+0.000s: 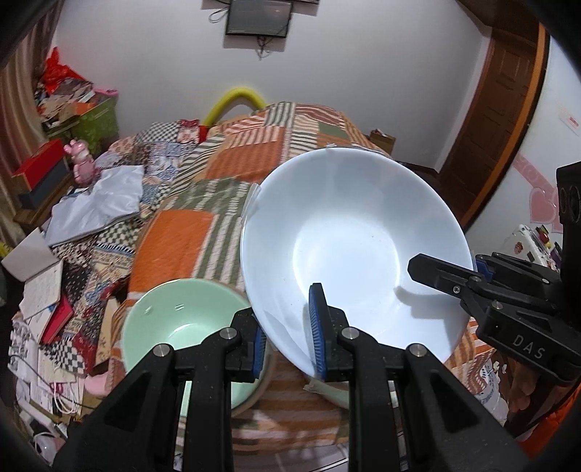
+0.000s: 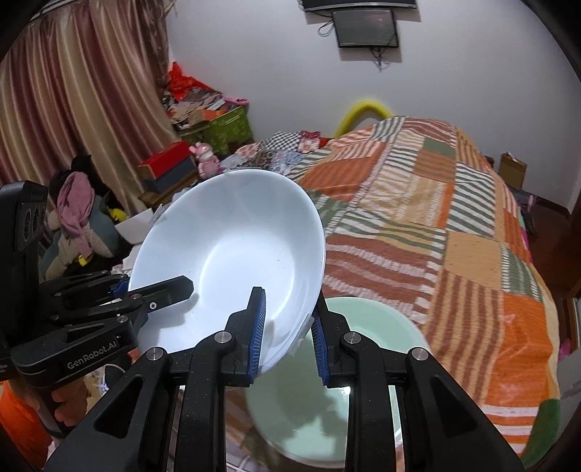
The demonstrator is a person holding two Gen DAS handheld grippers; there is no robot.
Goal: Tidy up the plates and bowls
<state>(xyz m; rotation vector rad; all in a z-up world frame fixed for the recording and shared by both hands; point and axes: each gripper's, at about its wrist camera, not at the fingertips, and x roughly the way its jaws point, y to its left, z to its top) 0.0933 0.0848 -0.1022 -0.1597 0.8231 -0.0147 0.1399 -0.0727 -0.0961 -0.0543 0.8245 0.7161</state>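
From where I sit, both feeds show one large white bowl held up in the air between my two tools, tilted so its hollow faces the cameras, above the near end of a bed spread with an orange, green and striped patchwork quilt. Starting at the left of the left wrist view, a heap of books and papers lies beside the bed, with a small pink figurine further back on a low stand. Next comes a pale green bowl, sitting upright low and near, just left of the white one and partly under its rim. My left gripper has its jaws closed tight on the near rim of the white bowl, one blue pad inside the hollow and the other behind the wall. At the right of that view the right gripper pinches the bowl's right edge, one black finger lying across the inside. In the right wrist view the right gripper shows the same clamped hold on the rim, blue pads either side of the wall, with a green bowl directly below and beyond it. A dark screen hangs on the far wall.
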